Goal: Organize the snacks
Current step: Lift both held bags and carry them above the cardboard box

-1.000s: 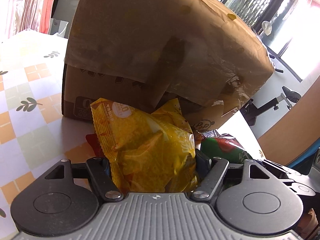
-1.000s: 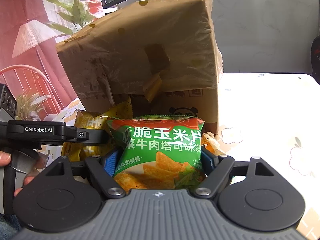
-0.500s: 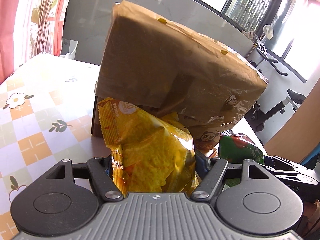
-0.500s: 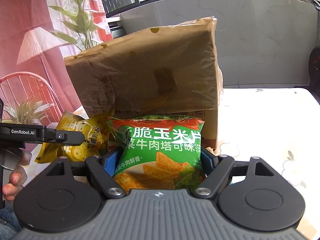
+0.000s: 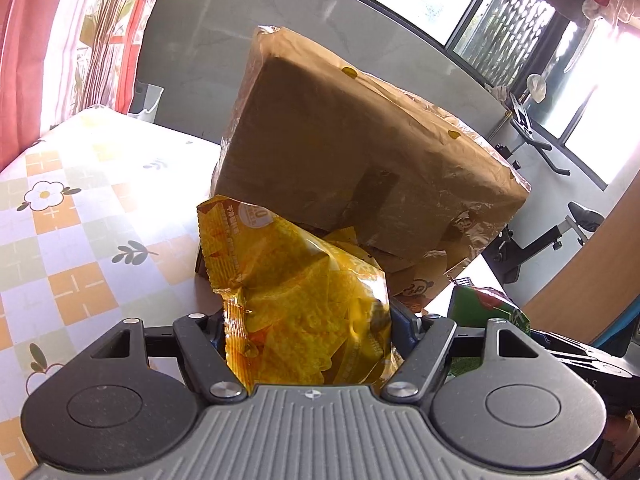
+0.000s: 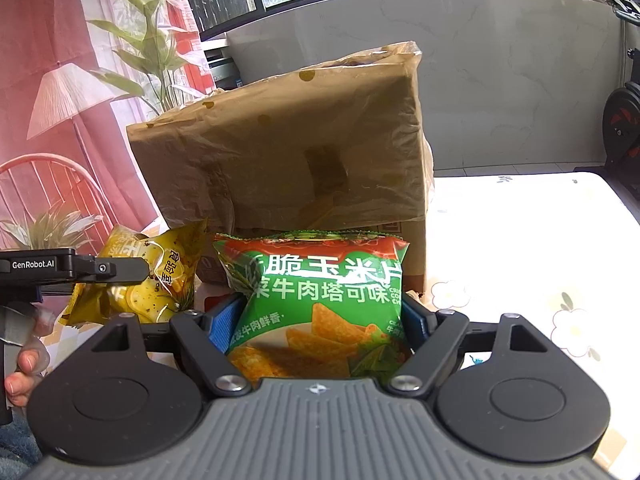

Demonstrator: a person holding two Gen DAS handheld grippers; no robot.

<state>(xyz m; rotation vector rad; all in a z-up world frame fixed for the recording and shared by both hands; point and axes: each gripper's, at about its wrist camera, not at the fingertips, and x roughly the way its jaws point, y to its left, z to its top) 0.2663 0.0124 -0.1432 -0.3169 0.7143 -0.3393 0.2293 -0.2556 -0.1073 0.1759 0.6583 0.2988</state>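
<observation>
Two snack bags are held up in front of the cardboard box (image 6: 288, 152), which serves as the landmark here. The left tool (image 5: 308, 332) pinches the yellow chip bag (image 5: 296, 300) between its pads; the bag's lower end is hidden behind the tool's body, and its upper corner overlaps the box's lower edge in the left wrist view. The right tool (image 6: 320, 320) pinches the green corn chip bag (image 6: 320, 300), whose bottom is likewise cut off by the tool's body; its blue pads (image 6: 222, 322) press on the bag's sides. From the right wrist view the green bag sits just in front of the box, and the yellow bag lies to the box's lower left. The box stands on the floral desk (image 6: 520, 232) under a wrinkled brown plastic wrap, so its opening and contents are hard to make out. A person's fingers (image 6: 24, 372) show at the frame's left edge, partly cropped.
</observation>
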